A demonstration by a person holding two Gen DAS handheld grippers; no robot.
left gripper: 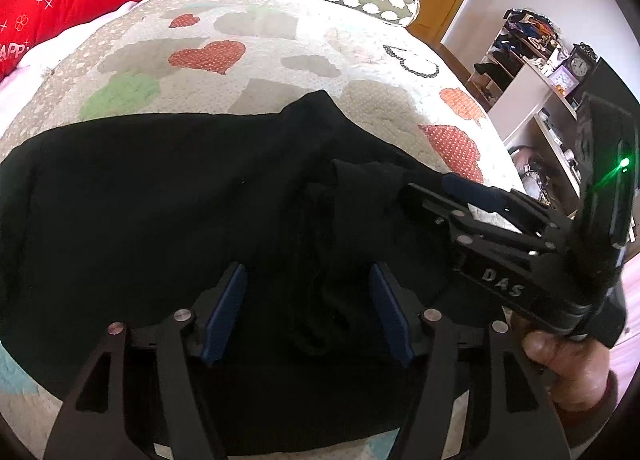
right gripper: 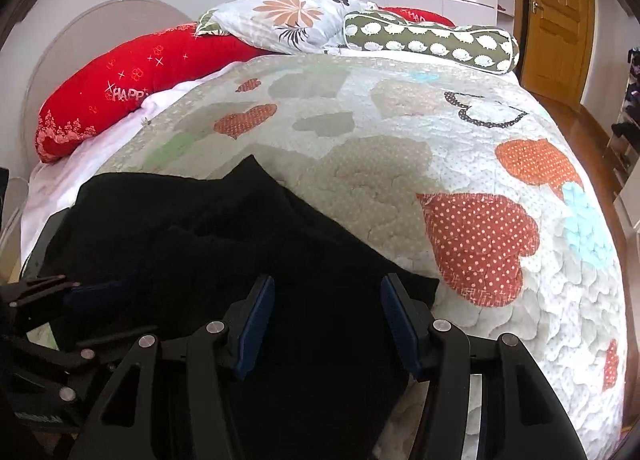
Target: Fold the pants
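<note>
Black pants (left gripper: 160, 200) lie spread across the near part of the quilted bed, with bunched folds toward their right side; they also show in the right wrist view (right gripper: 208, 244). My left gripper (left gripper: 308, 312) is open just above the rumpled middle of the pants, holding nothing. My right gripper (right gripper: 326, 320) is open over the pants' right edge, holding nothing. The right gripper also shows in the left wrist view (left gripper: 448, 196), held in a hand at the right. The left gripper shows at the lower left of the right wrist view (right gripper: 80, 292).
The heart-patterned quilt (right gripper: 400, 148) covers the bed. A red pillow (right gripper: 132, 80), a floral pillow (right gripper: 288, 16) and a green bolster (right gripper: 432, 40) lie at the head. A wooden door (right gripper: 560, 20) and cluttered shelves (left gripper: 532, 72) stand to the right.
</note>
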